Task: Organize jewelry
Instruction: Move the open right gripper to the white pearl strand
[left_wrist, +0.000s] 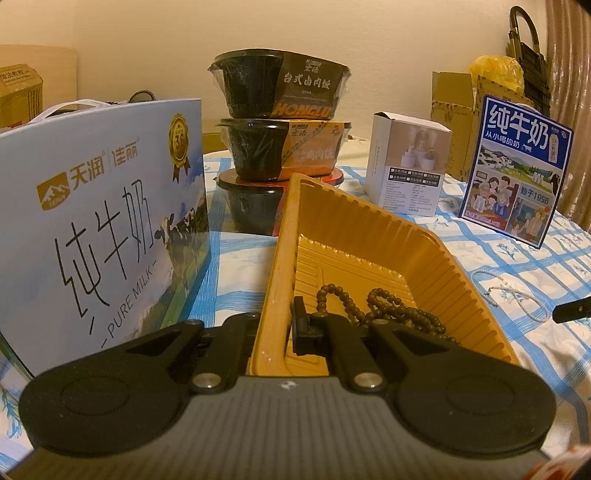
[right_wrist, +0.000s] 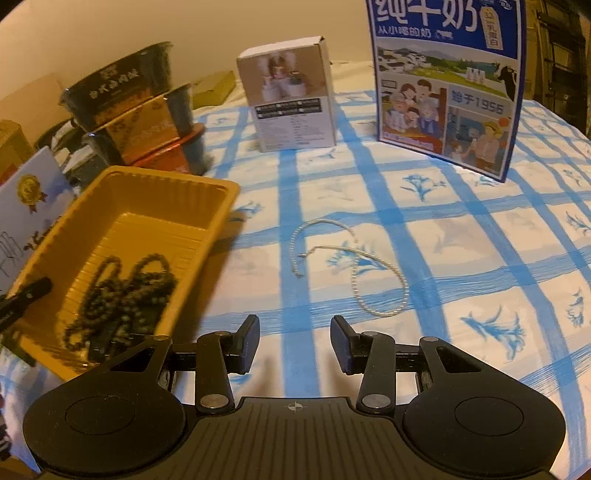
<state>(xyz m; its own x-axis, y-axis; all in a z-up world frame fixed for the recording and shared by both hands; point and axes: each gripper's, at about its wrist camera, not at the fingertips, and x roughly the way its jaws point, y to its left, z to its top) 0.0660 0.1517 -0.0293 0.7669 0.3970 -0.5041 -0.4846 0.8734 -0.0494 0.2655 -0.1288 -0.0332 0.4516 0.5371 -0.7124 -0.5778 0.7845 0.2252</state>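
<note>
Clamping the ribbed yellow plastic tray's (left_wrist: 369, 236) near wall, the left gripper (left_wrist: 275, 332) held brown wooden beads (left_wrist: 384, 306) inside; the right gripper (right_wrist: 294, 343) gaped before a white pearl strand (right_wrist: 369, 273) mid-frame; the carton (left_wrist: 99, 229) read "PURE MILK".

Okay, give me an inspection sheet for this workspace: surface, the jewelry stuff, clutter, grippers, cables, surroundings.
Surface: table under a white tablecloth with blue checks.
Job's things: yellow tray holds the dark bead strand; white pearl necklace lies loose on the cloth, outside the tray.
Clutter: stacked meal bowls, large milk carton, small white box, blue milk box.
Grippers: left gripper clamps the tray's near wall; right gripper open, empty, above the cloth short of the pearls.
Cables: nothing seen.
Surroundings: plain wall, cardboard boxes behind the table.
</note>
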